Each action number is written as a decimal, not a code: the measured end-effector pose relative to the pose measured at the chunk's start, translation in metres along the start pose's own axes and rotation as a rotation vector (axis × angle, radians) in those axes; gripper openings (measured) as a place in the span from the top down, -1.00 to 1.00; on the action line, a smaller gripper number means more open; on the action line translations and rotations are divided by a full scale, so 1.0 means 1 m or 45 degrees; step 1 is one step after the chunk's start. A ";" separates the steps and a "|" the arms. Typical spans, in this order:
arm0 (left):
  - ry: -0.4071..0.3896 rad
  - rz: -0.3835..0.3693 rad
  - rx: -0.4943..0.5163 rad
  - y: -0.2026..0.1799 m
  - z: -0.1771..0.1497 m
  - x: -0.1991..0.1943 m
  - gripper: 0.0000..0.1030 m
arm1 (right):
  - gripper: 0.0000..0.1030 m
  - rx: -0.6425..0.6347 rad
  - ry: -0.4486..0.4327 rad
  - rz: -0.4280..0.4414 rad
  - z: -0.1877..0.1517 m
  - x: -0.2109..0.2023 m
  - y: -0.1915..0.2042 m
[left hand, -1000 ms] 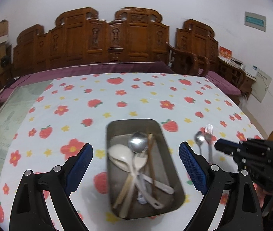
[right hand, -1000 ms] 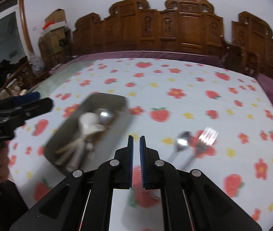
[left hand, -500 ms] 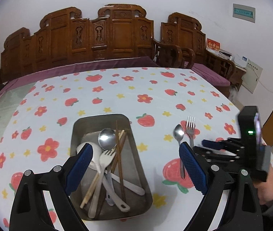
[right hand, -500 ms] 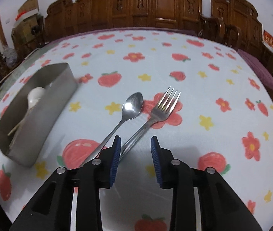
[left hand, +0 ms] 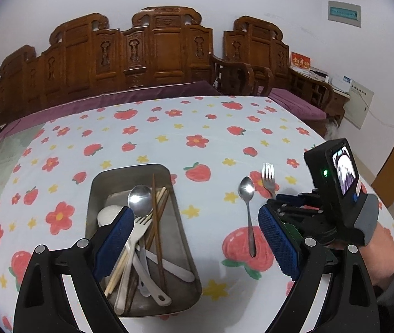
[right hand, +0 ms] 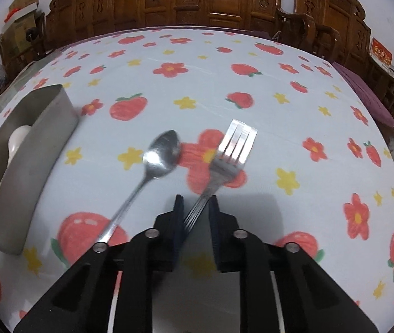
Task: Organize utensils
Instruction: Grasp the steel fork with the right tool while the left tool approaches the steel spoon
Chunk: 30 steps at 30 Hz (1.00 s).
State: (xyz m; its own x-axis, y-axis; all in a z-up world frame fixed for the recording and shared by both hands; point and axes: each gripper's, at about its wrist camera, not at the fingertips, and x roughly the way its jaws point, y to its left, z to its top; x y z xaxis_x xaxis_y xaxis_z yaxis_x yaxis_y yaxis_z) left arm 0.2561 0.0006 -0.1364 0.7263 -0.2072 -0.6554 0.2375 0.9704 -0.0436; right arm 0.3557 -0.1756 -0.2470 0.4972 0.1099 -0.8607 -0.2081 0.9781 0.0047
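Note:
A steel fork [right hand: 233, 152] and a steel spoon [right hand: 161, 152] lie side by side on the flowered tablecloth. My right gripper [right hand: 196, 208] is low over the fork's handle and its jaws are closing. The handle runs slantwise between the pads and touches both. The fork's tines look blurred. To the left stands a metal tray [right hand: 44, 127] holding a white spoon [right hand: 19, 138]. In the left wrist view the tray [left hand: 130, 170] holds several utensils: a steel spoon, pale plastic pieces and chopsticks. My left gripper [left hand: 194, 216] hangs open above the tray's right side, with nothing between its fingers.
The table's right edge runs close behind the fork [left hand: 268, 174] and the right gripper [left hand: 276, 201], which a person's hand [left hand: 377, 247] holds. Carved wooden chairs [left hand: 166, 50] line the far side. Bare tablecloth stretches beyond the tray and the loose spoon [left hand: 248, 202].
The right gripper came down and tilted over the fork, opened, then narrowed around its handle. The left gripper drifted sideways, so the tray now sits further left in its view.

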 end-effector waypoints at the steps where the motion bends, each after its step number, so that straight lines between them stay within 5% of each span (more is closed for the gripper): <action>1: 0.001 -0.001 0.008 -0.002 0.000 0.000 -0.70 | 0.75 0.003 0.007 0.001 -0.001 -0.001 -0.005; 17: 0.080 -0.024 0.123 -0.053 0.004 0.026 -0.70 | 0.84 -0.053 -0.039 0.013 -0.038 -0.027 -0.058; 30: 0.229 -0.037 0.122 -0.081 0.024 0.104 -0.44 | 0.83 -0.050 -0.073 0.073 -0.045 -0.027 -0.076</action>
State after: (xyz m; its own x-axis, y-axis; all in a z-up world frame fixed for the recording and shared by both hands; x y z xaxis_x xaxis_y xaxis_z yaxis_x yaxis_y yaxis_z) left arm 0.3282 -0.1025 -0.1827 0.5934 -0.2008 -0.7794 0.3231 0.9463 0.0022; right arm 0.3203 -0.2605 -0.2468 0.5306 0.1767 -0.8290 -0.2701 0.9623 0.0322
